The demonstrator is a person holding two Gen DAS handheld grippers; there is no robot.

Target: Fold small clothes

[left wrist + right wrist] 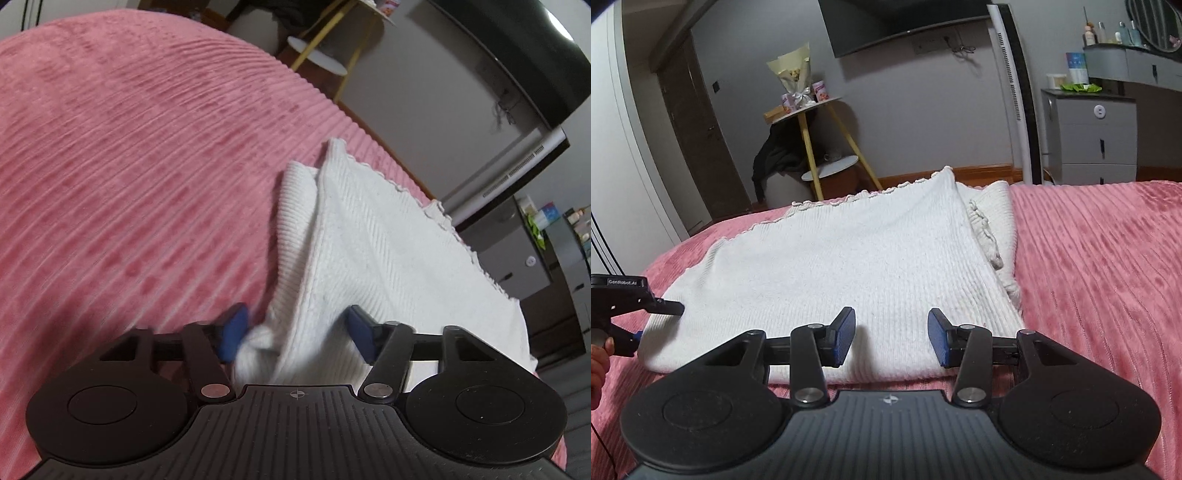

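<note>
A white ribbed knit garment (849, 258) lies folded flat on the pink bedspread (1108, 258), with a sleeve tucked along its right side (993, 221). My right gripper (892, 336) hovers over the garment's near edge, open, with the cloth under its blue pads (846, 336) and not pinched. At the garment's near-left corner is my left gripper (654, 321), held by a hand (598, 354). In the left wrist view the left gripper (297, 334) is open. A bunched fold of the garment (369, 240) lies between its pads (234, 336), touching the left one.
The bed's far edge runs just behind the garment. Beyond it stand a round side table with yellow legs (812, 110), a wall-mounted screen (905, 26), a tall white column (1012, 92) and grey drawers (1097, 136). Bare bedspread (129, 166) stretches left in the left wrist view.
</note>
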